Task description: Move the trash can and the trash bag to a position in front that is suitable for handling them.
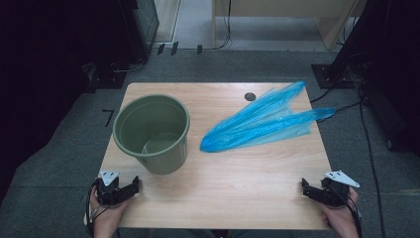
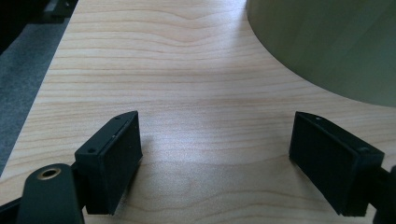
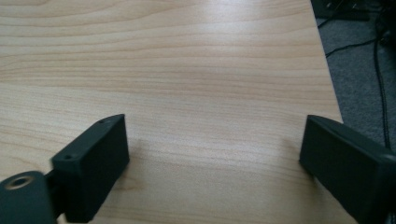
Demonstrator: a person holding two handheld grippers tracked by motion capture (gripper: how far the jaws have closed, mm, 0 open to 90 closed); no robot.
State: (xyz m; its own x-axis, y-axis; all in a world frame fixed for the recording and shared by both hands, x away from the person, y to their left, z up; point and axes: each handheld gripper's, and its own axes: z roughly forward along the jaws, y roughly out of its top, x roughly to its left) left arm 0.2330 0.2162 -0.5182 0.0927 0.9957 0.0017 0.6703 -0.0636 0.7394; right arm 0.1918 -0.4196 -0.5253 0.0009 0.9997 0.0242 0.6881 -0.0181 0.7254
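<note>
high view: left hand-held gripper (image 1: pixel 130 187) and right hand-held gripper (image 1: pixel 308 189) rest at near tabletop (image 1: pixel 223 183) corners, both w/ jaws spread wide, empty. green bucket (image 1: pixel 152 133) upright at left; blue plastic bag (image 1: pixel 262 121) flat at right, apart.

One green bin (image 1: pixel 152 133), one blue bag (image 1: pixel 262 121), two tongs.

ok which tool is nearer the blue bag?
Right. The right tool sits at the near right corner, the blue plastic bag straight beyond it. The left tool is across the table, by the green bin.
</note>
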